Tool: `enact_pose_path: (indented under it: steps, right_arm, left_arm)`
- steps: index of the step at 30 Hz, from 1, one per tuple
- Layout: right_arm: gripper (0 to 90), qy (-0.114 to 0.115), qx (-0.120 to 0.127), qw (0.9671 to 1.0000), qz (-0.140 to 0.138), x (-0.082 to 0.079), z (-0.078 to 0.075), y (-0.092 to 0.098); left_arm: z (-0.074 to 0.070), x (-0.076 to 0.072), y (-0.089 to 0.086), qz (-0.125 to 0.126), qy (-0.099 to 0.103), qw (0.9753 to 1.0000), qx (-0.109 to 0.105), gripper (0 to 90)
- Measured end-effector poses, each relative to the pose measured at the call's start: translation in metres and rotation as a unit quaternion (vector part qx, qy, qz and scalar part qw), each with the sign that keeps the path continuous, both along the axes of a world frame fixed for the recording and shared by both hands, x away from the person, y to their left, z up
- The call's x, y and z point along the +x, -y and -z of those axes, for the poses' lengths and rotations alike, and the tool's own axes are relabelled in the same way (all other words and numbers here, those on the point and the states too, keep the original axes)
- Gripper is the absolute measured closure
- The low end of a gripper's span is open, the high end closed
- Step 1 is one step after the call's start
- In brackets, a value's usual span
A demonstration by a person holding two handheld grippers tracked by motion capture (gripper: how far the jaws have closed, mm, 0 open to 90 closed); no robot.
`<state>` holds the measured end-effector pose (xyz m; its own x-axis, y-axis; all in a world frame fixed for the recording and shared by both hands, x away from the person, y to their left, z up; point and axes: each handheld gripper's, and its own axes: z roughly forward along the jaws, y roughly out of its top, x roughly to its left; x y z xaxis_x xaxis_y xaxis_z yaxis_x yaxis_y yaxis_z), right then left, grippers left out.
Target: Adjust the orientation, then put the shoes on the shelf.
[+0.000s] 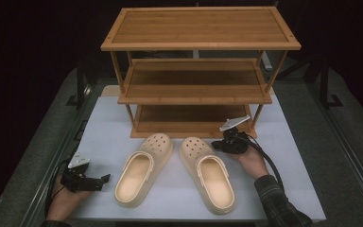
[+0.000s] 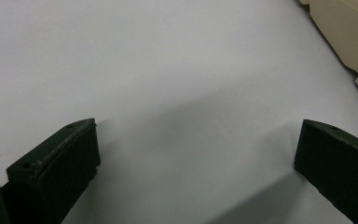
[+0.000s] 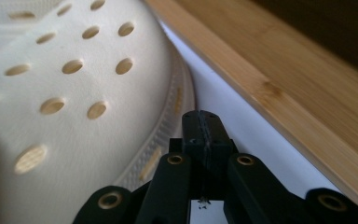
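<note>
Two cream shoes (image 1: 144, 170) (image 1: 208, 172) lie on the tabletop (image 1: 283, 156) by one three-shelf rack (image 1: 196, 75). Left hand-held gripper (image 1: 105, 179) spread wide; right hand-held gripper (image 1: 215, 144) looks pinched together, empty.

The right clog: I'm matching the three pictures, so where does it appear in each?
High view: right clog, centre-right, beside the right gripper.
Left gripper view: not in it.
Right gripper view: its perforated toe, left, by the shut jaws.
Shared landmark: the white table.

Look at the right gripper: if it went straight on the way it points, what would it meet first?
Most likely the right clog: the shut right gripper points at its perforated toe, beside the rack's bottom shelf. Depth is unclear.
</note>
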<state>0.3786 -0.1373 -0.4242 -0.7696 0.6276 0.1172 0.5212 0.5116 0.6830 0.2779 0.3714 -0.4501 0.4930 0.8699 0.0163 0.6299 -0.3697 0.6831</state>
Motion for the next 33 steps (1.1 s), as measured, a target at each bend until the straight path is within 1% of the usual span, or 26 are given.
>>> enact_pose_path:
  steps: [2, 3, 4, 5, 7, 8, 9, 10, 12, 16, 19, 20, 21, 23, 26, 28, 33]
  right_arm:
    - [85.4, 0.003, 0.011, 0.9999, 0.01, -0.002, -0.002, 0.007]
    - [85.2, 0.006, 0.012, 0.9998, 0.016, -0.004, -0.004, 0.011]
    - [82.4, 0.007, 0.015, 0.9997, 0.017, -0.006, -0.005, 0.016]
    - [79.0, 0.004, 0.018, 0.9996, 0.022, -0.009, -0.006, 0.02]
    - [74.0, 0.013, 0.02, 0.9993, 0.028, -0.015, -0.008, 0.028]
    - [69.3, 0.015, 0.022, 0.9991, 0.034, -0.018, -0.009, 0.032]
    - [64.8, 0.012, 0.023, 0.9988, 0.041, -0.021, -0.009, 0.036]
    - [60.2, 0.012, 0.019, 0.9988, 0.044, -0.023, -0.01, 0.039]
    - [55.3, 0.018, 0.008, 0.9983, 0.055, -0.029, -0.01, 0.044]
    - [48.6, 0.013, 0.009, 0.9974, 0.071, -0.04, -0.01, 0.056]
    - [45.9, 0.013, 0.02, 0.9967, 0.077, -0.05, -0.012, 0.065]
    - [45.4, 0.014, 0.021, 0.9967, 0.077, -0.054, -0.012, 0.067]
    - [44.4, 0.015, 0.023, 0.9967, 0.077, -0.058, -0.013, 0.069]
    - [42.1, 0.017, 0.028, 0.9965, 0.077, -0.066, -0.014, 0.073]
    - [37.9, 0.021, 0.038, 0.9959, 0.079, -0.077, -0.017, 0.078]
    - [35.8, 0.021, 0.048, 0.9955, 0.079, -0.083, -0.019, 0.081]
    - [33.0, 0.02, 0.06, 0.9952, 0.074, -0.093, -0.022, 0.081]
  left_arm:
    - [0.0, 0.0, 0.0, 0.0, 0.0, 1.0, 0.0, 0.0]
    - [0.0, 0.0, 0.0, 0.0, 0.0, 1.0, 0.0, 0.0]
    - [0.0, 0.0, 0.0, 0.0, 0.0, 1.0, 0.0, 0.0]
    - [0.0, 0.0, 0.0, 0.0, 0.001, 1.0, 0.001, 0.0]
    - [0.0, 0.0, 0.0, 0.0, 0.001, 1.0, 0.0, 0.0]
    - [0.0, 0.0, 0.0, 0.0, 0.0, 1.0, 0.0, 0.0]
    - [0.0, 0.0, 0.0, 0.0, 0.001, 1.0, 0.001, 0.0]
    - [0.0, 0.0, 0.0, 0.0, 0.001, 1.0, 0.001, 0.0]
    - [0.0, 0.0, 0.0, 0.0, 0.002, 1.0, 0.0, 0.0]
    - [0.0, 0.0, 0.0, 0.0, 0.003, 1.0, -0.001, 0.0]
    - [-0.002, 0.0, 0.001, 0.005, 0.001, 1.0, -0.002, 0.0]
    - [-0.003, -0.001, 0.001, 0.01, 0.003, 0.9999, -0.006, 3.0]
    - [-0.005, -0.001, 0.002, 0.01, 0.006, 0.9999, -0.008, 6.1]
    - [-0.01, -0.002, 0.004, 0.015, 0.014, 0.9997, -0.013, 6.1]
    - [-0.023, -0.003, 0.008, 0.026, 0.027, 0.9991, -0.021, 6.1]
    - [-0.034, -0.005, 0.011, 0.036, 0.037, 0.9982, -0.031, 6.1]
    - [-0.051, -0.008, 0.024, 0.062, 0.053, 0.9955, -0.048, 6.6]
